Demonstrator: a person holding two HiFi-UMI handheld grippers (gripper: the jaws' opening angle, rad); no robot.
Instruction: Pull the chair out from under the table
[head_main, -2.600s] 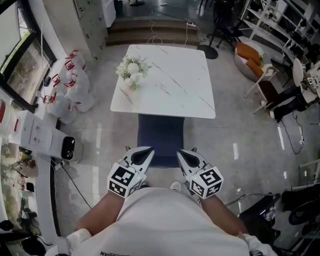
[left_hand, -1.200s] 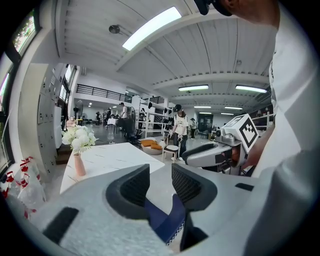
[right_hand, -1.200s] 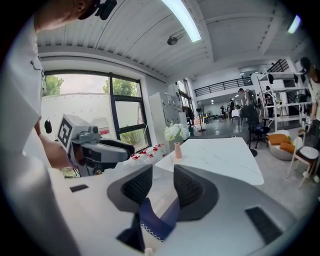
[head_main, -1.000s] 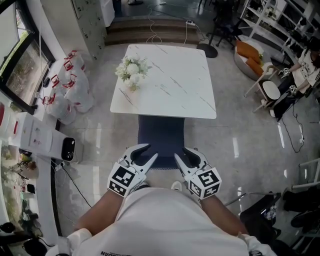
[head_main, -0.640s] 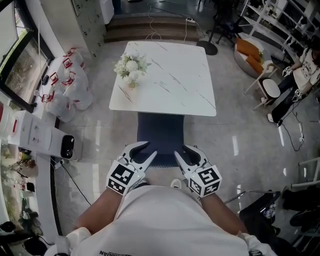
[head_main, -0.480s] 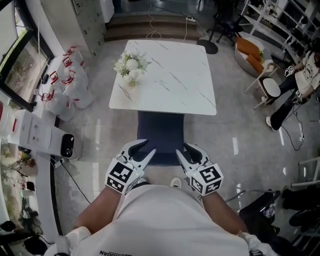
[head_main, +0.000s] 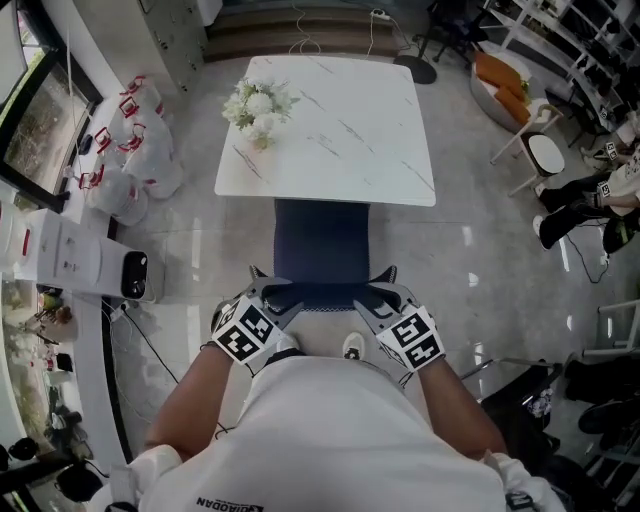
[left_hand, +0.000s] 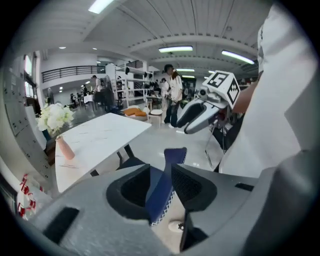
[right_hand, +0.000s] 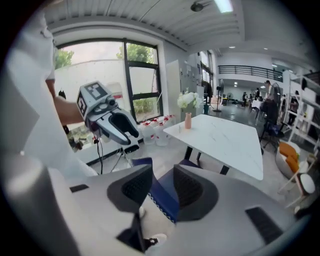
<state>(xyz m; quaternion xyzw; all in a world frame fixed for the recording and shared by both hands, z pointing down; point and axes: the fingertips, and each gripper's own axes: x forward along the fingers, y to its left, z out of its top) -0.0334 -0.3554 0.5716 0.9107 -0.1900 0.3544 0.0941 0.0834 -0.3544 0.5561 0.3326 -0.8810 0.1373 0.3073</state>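
Observation:
A dark blue chair (head_main: 320, 245) stands pushed under the near edge of a white marble table (head_main: 330, 110); only its seat and backrest top show. My left gripper (head_main: 272, 293) straddles the left end of the backrest's top edge, and my right gripper (head_main: 375, 293) straddles the right end. In the left gripper view the blue backrest (left_hand: 175, 154) runs between the left gripper's (left_hand: 160, 172) parted jaws. In the right gripper view the backrest (right_hand: 142, 162) likewise lies between the right gripper's (right_hand: 162, 182) parted jaws. Both look open around it, with no clear squeeze.
A vase of white flowers (head_main: 255, 105) stands on the table's left side. White bags with red handles (head_main: 130, 150) and a white appliance (head_main: 70, 265) line the left wall. Stools and a seated person (head_main: 600, 195) are at the right. My shoe (head_main: 352, 346) is just behind the chair.
Both grippers have dropped and tipped downward, from hovering behind the chair to sitting over its backrest's top edge. The jaws look as wide apart as before.

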